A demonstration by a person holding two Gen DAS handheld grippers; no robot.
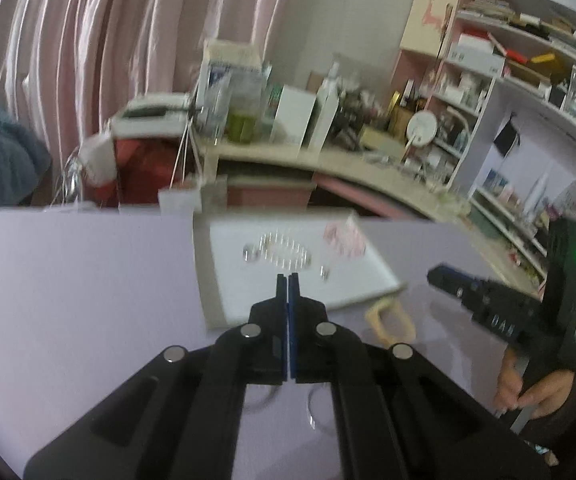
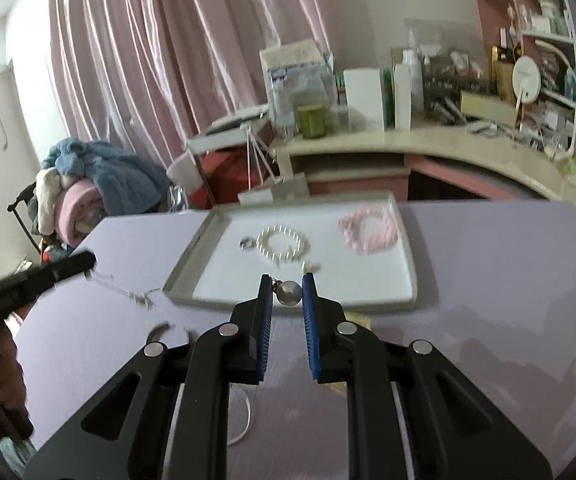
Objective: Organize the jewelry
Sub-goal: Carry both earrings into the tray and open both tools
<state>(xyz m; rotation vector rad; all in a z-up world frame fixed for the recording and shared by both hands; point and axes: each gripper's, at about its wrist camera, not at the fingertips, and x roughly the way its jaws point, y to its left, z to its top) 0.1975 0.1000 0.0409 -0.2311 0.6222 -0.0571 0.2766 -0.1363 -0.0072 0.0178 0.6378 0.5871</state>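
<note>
The right claw (image 2: 287,294) stands partly open with a grey pearl earring (image 2: 288,293) between its jaws, right over the tray's (image 2: 192,260) near edge, while the left claw (image 1: 287,294) is closed empty.

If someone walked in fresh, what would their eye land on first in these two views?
Probably the grey pearl bead between the fingers of the right gripper, above the near edge of the white tray. In the tray lie a silver bead bracelet and, to its right, a pink bead bracelet.
</note>
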